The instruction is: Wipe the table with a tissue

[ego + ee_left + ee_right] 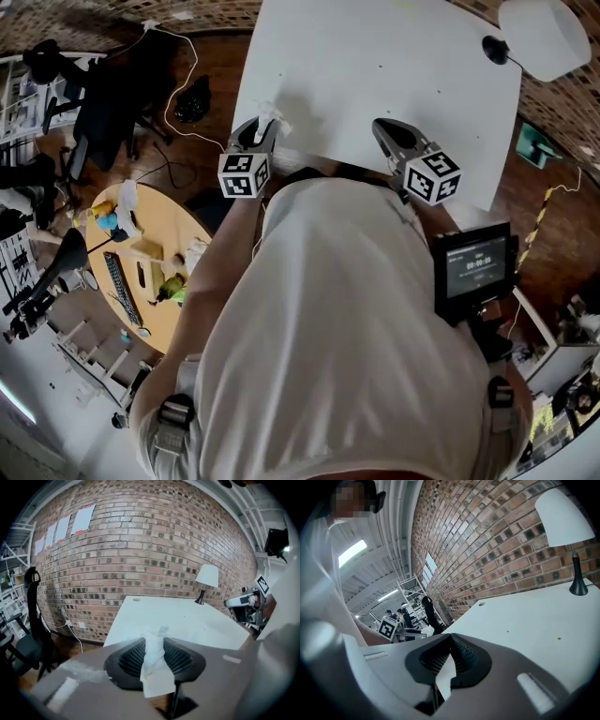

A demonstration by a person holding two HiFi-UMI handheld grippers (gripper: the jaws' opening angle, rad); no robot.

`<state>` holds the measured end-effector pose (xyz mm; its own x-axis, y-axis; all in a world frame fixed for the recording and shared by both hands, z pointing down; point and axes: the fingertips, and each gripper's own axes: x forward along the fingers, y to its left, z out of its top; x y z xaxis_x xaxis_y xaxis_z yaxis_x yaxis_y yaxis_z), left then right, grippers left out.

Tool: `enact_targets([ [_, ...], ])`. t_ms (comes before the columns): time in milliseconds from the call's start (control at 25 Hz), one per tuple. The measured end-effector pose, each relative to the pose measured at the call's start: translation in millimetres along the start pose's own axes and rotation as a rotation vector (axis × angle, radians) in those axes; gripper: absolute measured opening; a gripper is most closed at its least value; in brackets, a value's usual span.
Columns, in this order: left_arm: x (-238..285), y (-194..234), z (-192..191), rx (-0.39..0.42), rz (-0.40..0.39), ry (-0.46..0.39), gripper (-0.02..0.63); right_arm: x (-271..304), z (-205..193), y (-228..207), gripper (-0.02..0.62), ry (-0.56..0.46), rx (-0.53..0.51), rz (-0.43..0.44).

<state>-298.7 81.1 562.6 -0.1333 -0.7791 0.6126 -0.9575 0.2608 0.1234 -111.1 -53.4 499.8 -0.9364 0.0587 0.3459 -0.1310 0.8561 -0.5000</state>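
My left gripper point(265, 127) hangs over the near left corner of the white table point(375, 75), shut on a crumpled white tissue point(274, 116). In the left gripper view the tissue point(154, 660) runs as a twisted strip between the closed jaws of the left gripper point(155, 639), its tip poking out towards the table point(178, 616). My right gripper point(382, 127) sits over the table's near edge, a little right of the left one. In its own view the right gripper point(451, 638) has its jaw tips together with nothing held. Its camera also catches the left gripper point(412, 631).
A white lamp point(544, 37) stands on the table's far right corner, by the brick wall point(140, 550). Left of the table are an office chair point(103, 103), floor cables and a round wooden table point(150, 262) with a keyboard. A small screen point(473, 267) hangs at the person's side.
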Motion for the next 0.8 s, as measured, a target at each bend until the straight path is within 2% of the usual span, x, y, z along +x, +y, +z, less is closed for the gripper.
enact_targets([
  [240,15,29,9,-0.006,0.02,0.027,0.121,-1,6,-7,0.008,-0.013,0.028,-0.036],
  [400,36,35,21,0.014,-0.006,0.05,0.121,0,17,-15,0.008,-0.018,0.032,-0.069],
  [600,68,54,34,0.126,-0.012,0.105,0.123,7,34,-21,0.008,-0.05,0.052,-0.116],
  [800,98,78,27,0.212,-0.066,0.135,0.121,23,29,-16,0.008,-0.068,0.061,-0.181],
])
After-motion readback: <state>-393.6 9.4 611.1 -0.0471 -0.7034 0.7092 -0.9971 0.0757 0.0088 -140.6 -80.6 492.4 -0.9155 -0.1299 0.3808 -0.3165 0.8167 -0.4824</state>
